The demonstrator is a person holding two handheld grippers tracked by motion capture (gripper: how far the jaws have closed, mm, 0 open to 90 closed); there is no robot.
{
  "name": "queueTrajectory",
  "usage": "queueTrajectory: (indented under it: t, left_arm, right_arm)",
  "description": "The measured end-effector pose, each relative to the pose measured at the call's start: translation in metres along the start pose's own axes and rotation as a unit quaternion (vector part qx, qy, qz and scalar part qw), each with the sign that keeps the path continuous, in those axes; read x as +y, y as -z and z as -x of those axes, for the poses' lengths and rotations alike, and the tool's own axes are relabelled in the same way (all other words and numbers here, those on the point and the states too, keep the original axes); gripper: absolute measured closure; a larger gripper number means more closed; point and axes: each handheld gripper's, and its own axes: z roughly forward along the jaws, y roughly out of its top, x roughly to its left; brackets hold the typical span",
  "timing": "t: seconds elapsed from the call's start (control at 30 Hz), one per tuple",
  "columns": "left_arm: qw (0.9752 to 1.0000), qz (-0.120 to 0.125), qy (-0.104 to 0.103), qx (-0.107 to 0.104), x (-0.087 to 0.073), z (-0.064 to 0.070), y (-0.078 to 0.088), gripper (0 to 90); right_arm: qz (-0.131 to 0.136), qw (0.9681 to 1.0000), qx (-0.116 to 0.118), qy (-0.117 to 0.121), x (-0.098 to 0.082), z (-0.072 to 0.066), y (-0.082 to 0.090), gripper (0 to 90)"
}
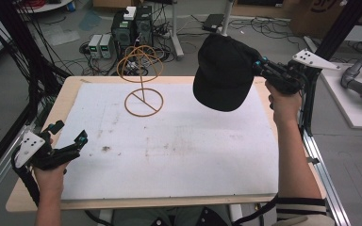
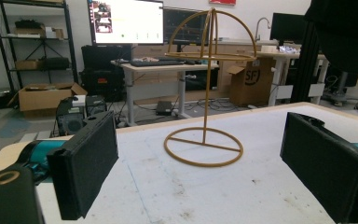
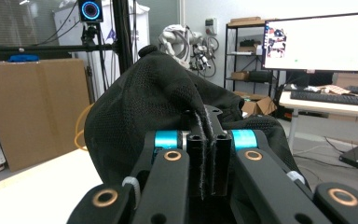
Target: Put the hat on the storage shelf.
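Right tool [image 1: 260,66]: jaws clamped on the black cap [image 1: 224,73], held aloft over the bench's [image 1: 169,141] far right.
Left tool [image 1: 70,136]: jaws wide apart, empty, near left.
Wire stand [image 1: 143,84]: upright, far centre.

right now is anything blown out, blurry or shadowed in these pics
Left gripper view: the monitor is blown out to near white, and the near pads look soft. Right gripper view: its monitor is overexposed too, while the black cap's mesh weave is sharp. High view: lighting is even, and the wire hat stand casts hardly any shadow on the white mat.
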Motion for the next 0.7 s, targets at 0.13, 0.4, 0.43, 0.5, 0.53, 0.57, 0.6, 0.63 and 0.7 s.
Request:
queueTrajectory:
  t: [0.13, 0.4, 0.43, 0.5, 0.53, 0.57, 0.6, 0.63, 0.7]
  left_arm:
    - [1.0000, 0.002, 0.001, 0.000, 0.000, 0.000, 0.000, 11.3]
    - [1.0000, 0.003, 0.002, 0.000, 0.000, 0.000, 0.000, 11.3]
    - [1.0000, 0.002, 0.002, -0.001, 0.000, 0.000, 0.000, 11.3]
    - [1.0000, 0.002, 0.003, 0.000, 0.000, -0.001, 0.000, 11.3]
    - [1.0000, 0.003, 0.003, 0.001, 0.000, -0.001, 0.000, 11.3]
    - [1.0000, 0.003, 0.003, 0.000, 0.000, -0.001, 0.000, 11.3]
    - [1.0000, 0.004, 0.003, 0.000, 0.000, -0.001, 0.000, 11.3]
    - [1.0000, 0.003, 0.002, 0.000, 0.000, -0.001, 0.001, 11.3]
    - [1.0000, 0.003, 0.002, -0.001, 0.001, -0.001, 0.001, 11.3]
  right_arm:
    - [0.005, 1.0000, 0.003, 0.002, 0.007, -0.004, -0.007, 89.2]
    - [0.012, 0.9999, 0.008, 0.003, 0.020, -0.013, -0.020, 89.2]
    - [0.014, 0.9999, 0.008, 0.002, 0.021, -0.014, -0.021, 89.3]
    - [0.015, 0.9998, 0.009, 0.000, 0.024, -0.016, -0.023, 89.2]
    - [0.017, 0.9998, 0.011, 0.000, 0.026, -0.017, -0.025, 89.3]
    - [0.018, 0.9998, 0.011, 0.001, 0.028, -0.018, -0.026, 89.2]
    - [0.019, 0.9997, 0.013, 0.002, 0.030, -0.019, -0.028, 89.2]
    - [0.020, 0.9997, 0.014, 0.002, 0.031, -0.021, -0.029, 89.2]
    - [0.024, 0.9995, 0.018, 0.001, 0.035, -0.024, -0.033, 89.2]
